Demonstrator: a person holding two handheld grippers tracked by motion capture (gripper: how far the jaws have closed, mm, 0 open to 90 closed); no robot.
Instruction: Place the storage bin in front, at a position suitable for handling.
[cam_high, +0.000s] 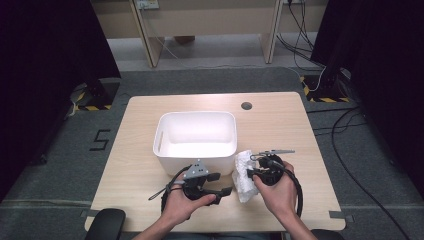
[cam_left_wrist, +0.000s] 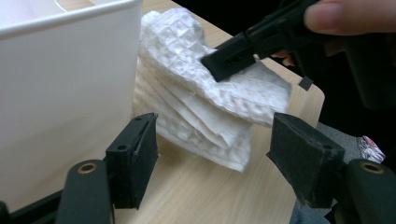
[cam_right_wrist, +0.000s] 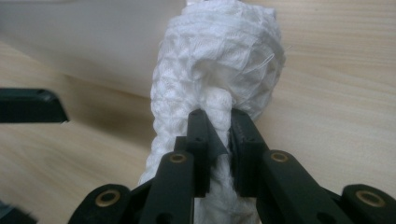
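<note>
Left gripper view: the folded white cloth (cam_left_wrist: 205, 107) lies just ahead between the left gripper (cam_left_wrist: 215, 154)'s spread, empty jaws — the right gripper (cam_right_wrist: 218, 135) pinches its far edge.

Place: a recording lab or test room, not a home.
Walls: black curtains (cam_high: 45, 45) hang on both sides.
Floor: grey carpet (cam_high: 210, 80), hazard-striped tape (cam_high: 327, 99), loose cables (cam_high: 360, 125), a taped numeral 5 (cam_high: 100, 139).
Furniture: one plain wooden table (cam_high: 280, 125).

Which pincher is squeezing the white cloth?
The right gripper: its jaws pinch the white cloth. The left gripper stands open, touching nothing.
</note>
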